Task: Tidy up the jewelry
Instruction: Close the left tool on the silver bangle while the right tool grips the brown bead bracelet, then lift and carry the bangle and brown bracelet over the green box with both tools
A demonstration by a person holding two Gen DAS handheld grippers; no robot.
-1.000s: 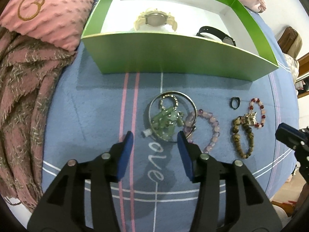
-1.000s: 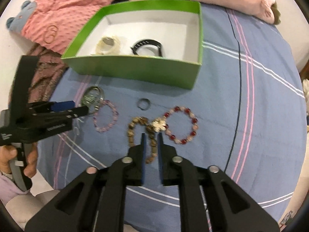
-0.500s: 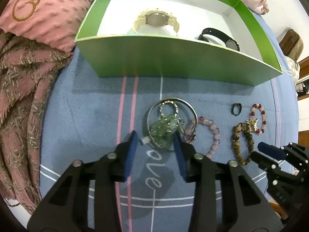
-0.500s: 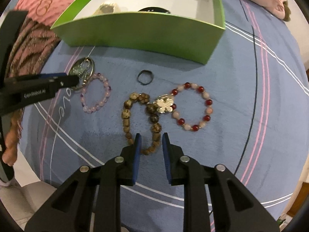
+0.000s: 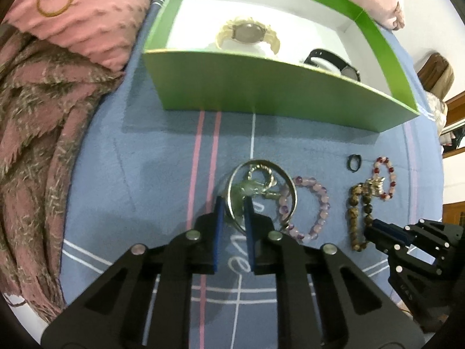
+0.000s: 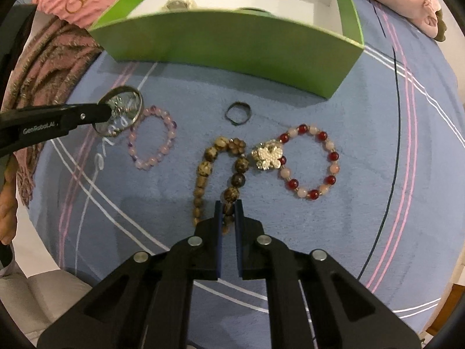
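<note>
On the blue sheet, my left gripper points down, its jaws closing with the pads pressed on a silver bangle and the green charm inside it. The right wrist view shows the same left gripper at the bangle. My right gripper has its jaws closing on a bead of the brown bead bracelet. A pink-purple bead bracelet, a dark ring and a red-and-pink bracelet with a flower charm lie loose nearby.
A green box stands behind the jewelry, holding a cream watch and a black watch. A pink pillow and a fringed shawl lie at the left. A hand shows at the left edge.
The left jaws narrowed from wide open and moved forward around the bangle and charm. The right gripper sank toward the sheet, and its jaws closed on the brown bracelet.
</note>
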